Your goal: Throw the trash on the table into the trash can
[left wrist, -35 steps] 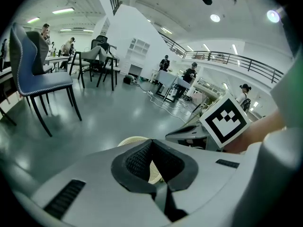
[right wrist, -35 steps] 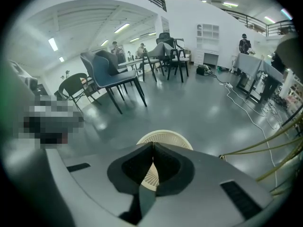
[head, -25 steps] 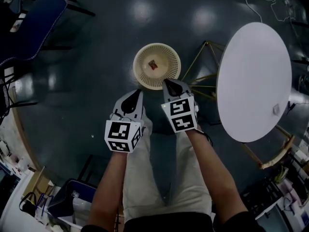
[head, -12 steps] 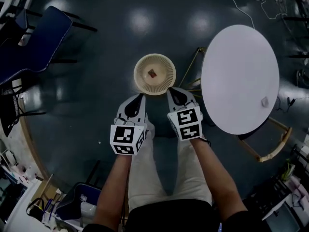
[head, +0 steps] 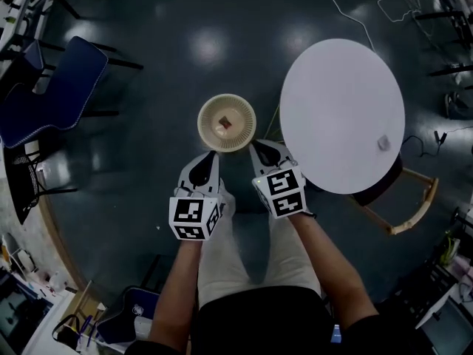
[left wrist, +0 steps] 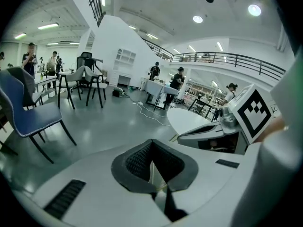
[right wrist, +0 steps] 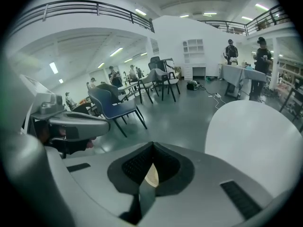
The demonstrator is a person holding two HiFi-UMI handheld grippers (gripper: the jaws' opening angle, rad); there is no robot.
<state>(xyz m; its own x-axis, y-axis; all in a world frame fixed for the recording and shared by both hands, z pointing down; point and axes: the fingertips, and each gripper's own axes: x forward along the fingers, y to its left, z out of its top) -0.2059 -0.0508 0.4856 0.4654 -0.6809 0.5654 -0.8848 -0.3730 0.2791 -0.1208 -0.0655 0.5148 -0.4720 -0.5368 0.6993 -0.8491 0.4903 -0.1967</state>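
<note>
My left claw (head: 209, 154) and right claw (head: 257, 146) hang clenched and empty beside the trash can (head: 205, 124), one scrap (head: 225, 123) inside; next, I reckon, I reach right for the small piece of trash (head: 383, 143) on the table (head: 332, 98).

Cream ribbed trash can (head: 204, 123) upright on dark floor, small brown scrap (head: 225, 124) inside, pale scrap (head: 383, 143) near round white table (head: 332, 106) edge
</note>
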